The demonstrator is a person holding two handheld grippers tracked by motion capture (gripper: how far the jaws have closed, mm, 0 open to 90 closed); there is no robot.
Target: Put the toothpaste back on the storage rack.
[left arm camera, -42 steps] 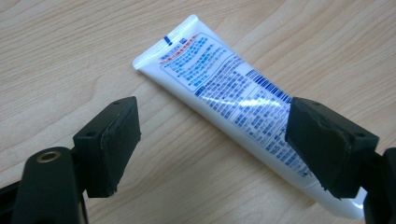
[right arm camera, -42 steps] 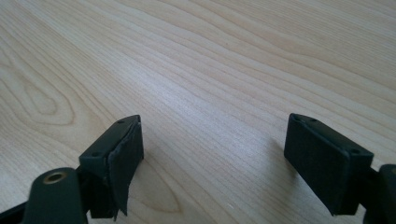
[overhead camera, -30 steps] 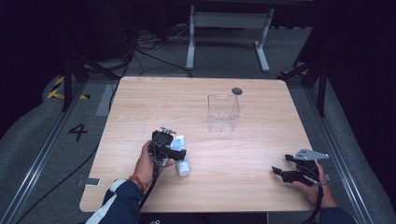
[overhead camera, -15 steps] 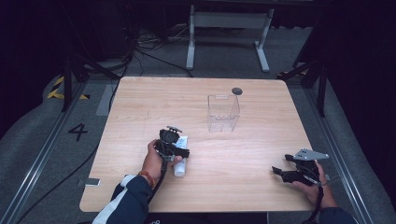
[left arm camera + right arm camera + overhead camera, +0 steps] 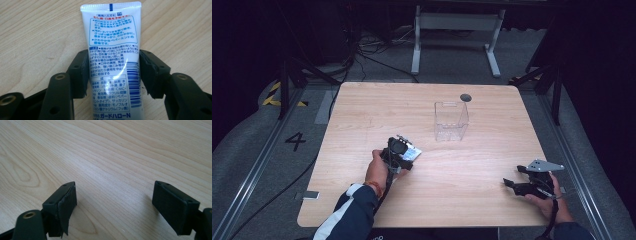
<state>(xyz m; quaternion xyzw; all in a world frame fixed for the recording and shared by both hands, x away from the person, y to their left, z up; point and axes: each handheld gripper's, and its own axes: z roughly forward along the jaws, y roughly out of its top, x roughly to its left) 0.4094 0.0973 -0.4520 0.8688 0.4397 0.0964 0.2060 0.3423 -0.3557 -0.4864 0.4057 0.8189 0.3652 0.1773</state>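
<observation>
On the near left of the wooden worktop (image 5: 362, 120), the left tool (image 5: 409, 156) sits in the person's left hand (image 5: 376, 169), whose blue and white sleeve (image 5: 349, 215) comes in from the near edge. In the left gripper view this tool (image 5: 113, 72) has a white tube (image 5: 112, 57) with blue print between its jaws; the jaws have just been closing, and both black pads now press against the tube's two sides, so the tool is grasping it around its middle. The tube's flat crimped end points away from the tool, with the bare worktop behind it. In the high view the tube (image 5: 412, 153) shows as a pale patch at the tool's tip, near the middle of the worktop. Farther off and to the right stands a clear plastic box (image 5: 451, 121), upright and well apart from the tube, and beyond it a small dark disc (image 5: 465, 97) lies close to the far edge. At the near right corner the right tool (image 5: 508, 184) rests in the person's right hand (image 5: 546, 200); in the right gripper view this tool (image 5: 113, 200) is released, its jaws standing wide apart above bare wood.
</observation>
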